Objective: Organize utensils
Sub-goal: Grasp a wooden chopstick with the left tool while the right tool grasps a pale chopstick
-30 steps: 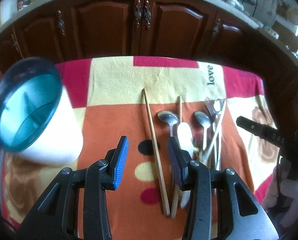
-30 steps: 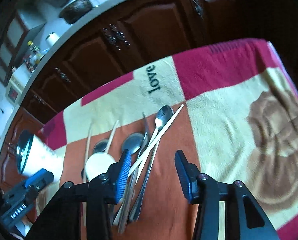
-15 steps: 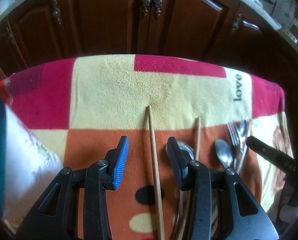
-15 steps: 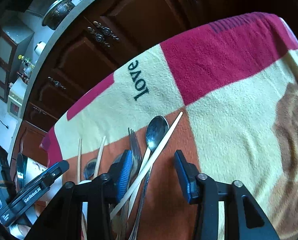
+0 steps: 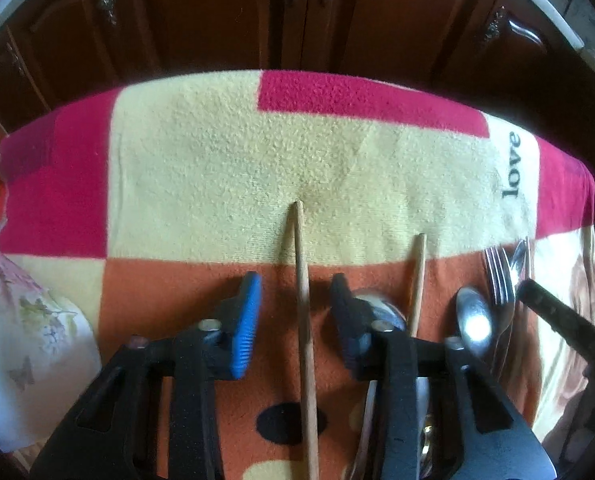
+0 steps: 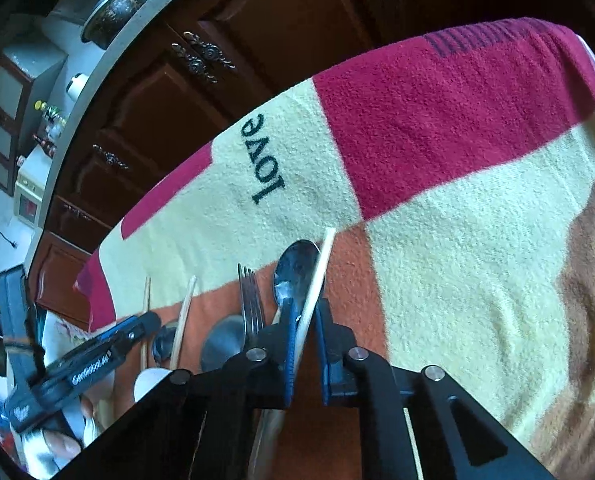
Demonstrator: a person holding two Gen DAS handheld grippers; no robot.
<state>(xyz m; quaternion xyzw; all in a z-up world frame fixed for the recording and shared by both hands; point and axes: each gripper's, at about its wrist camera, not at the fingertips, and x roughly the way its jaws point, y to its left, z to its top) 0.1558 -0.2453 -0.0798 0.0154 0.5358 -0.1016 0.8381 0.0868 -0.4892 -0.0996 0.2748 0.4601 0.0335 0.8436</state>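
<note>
A pale chopstick (image 6: 315, 284) is pinched between the right tongs (image 6: 306, 322); a wooden chopstick (image 5: 303, 312) lies untouched between the left tongs (image 5: 295, 308).

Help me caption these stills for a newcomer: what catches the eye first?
The bright red, cream and orange blanket printed "love" fills both views. The right gripper has just closed on a pale chopstick beside a spoon and fork. The left gripper's closing jaws straddle a wooden chopstick.
</note>
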